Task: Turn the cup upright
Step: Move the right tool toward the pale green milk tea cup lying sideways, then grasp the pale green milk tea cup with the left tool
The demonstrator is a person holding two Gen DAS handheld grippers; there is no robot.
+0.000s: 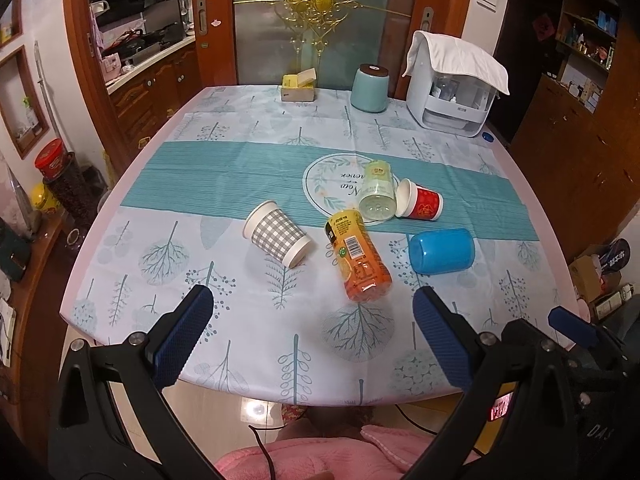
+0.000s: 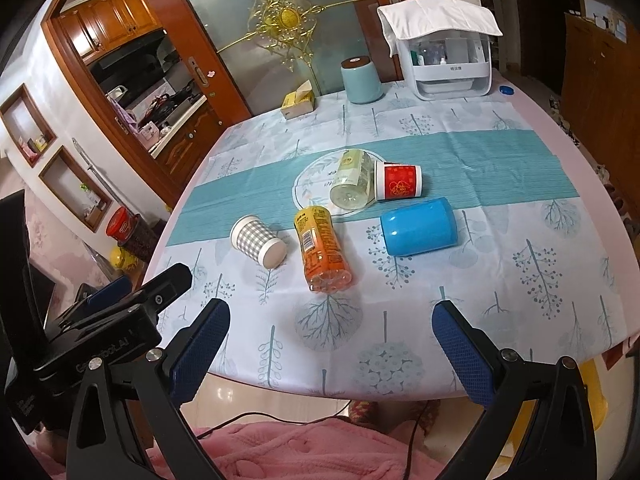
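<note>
Five containers lie on their sides on the surface (image 1: 132, 280), which is covered by a tree-patterned cloth with a teal band across it. Taking the orange bottle (image 1: 358, 256) (image 2: 322, 250) as landmark: the grey checked paper cup (image 1: 276, 234) (image 2: 258, 240) lies just to its left, apart from it, its base turned toward the near edge. The blue plastic cup (image 1: 442, 250) (image 2: 418, 226) lies to the bottle's right, its mouth facing the bottle. Beyond the bottle a pale green bottle (image 1: 376, 192) (image 2: 354, 184) rests on the round printed emblem, and the red paper cup (image 1: 420, 200) (image 2: 398, 180) lies against it on the right, probably touching, though the contact is hard to judge.

Well behind the orange bottle, at the far edge, stand a tissue box (image 1: 298, 88) (image 2: 298, 100), a teal canister (image 1: 370, 88) (image 2: 360, 80) and a white dispenser (image 1: 454, 88) (image 2: 450, 60) draped with a cloth.

The left tool (image 1: 312, 304) hovers over the near edge, short of the orange bottle, fingers spread wide and holding nothing. The right tool (image 2: 332, 316) hangs likewise on the near side of the bottle, fingers parted and empty.
</note>
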